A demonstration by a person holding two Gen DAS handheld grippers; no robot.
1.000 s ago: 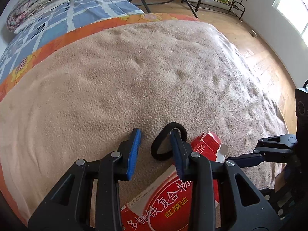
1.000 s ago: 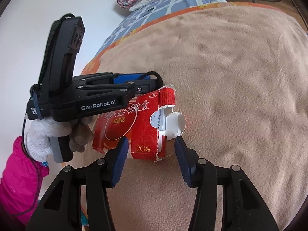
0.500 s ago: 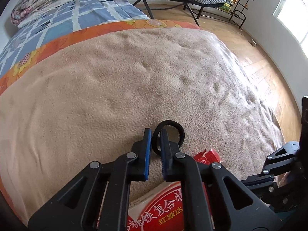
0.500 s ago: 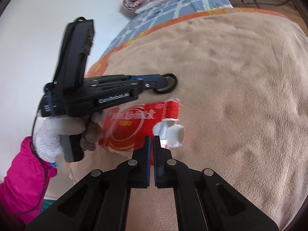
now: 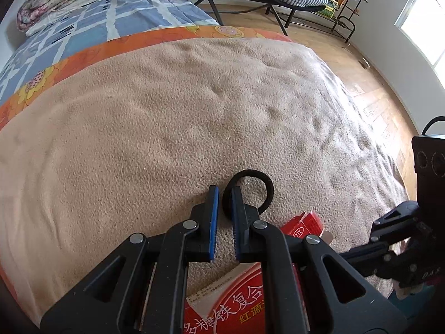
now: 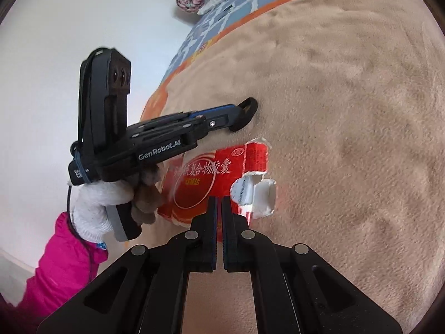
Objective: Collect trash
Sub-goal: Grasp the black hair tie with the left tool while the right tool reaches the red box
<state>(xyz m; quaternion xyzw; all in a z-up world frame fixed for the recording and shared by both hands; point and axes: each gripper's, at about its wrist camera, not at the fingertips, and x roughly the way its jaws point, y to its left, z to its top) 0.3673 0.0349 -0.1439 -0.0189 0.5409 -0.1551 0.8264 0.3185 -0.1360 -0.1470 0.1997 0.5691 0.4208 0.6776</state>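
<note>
Gloved fingers (image 6: 94, 208) of the left hand, white knit with a pink sleeve (image 6: 64, 258) behind, wrap the handle of the left gripper (image 5: 222, 192), which tilts steeply down toward the tan fleece blanket (image 5: 139, 139) on the bed. Its jaws have just been closing and now pinch one side of a black elastic hair-tie ring (image 5: 264, 183); the rest of the loop stands up off the blanket past the right-hand pad. Just beside it, to its lower right, lies a torn red cardboard medicine box (image 6: 211, 178) with white Chinese lettering, flat on the blanket. The right gripper (image 6: 218, 203) slants down over the box's near edge, its blue-lined jaws drawn almost together; whether the thin cardboard is caught between them cannot be told
</note>
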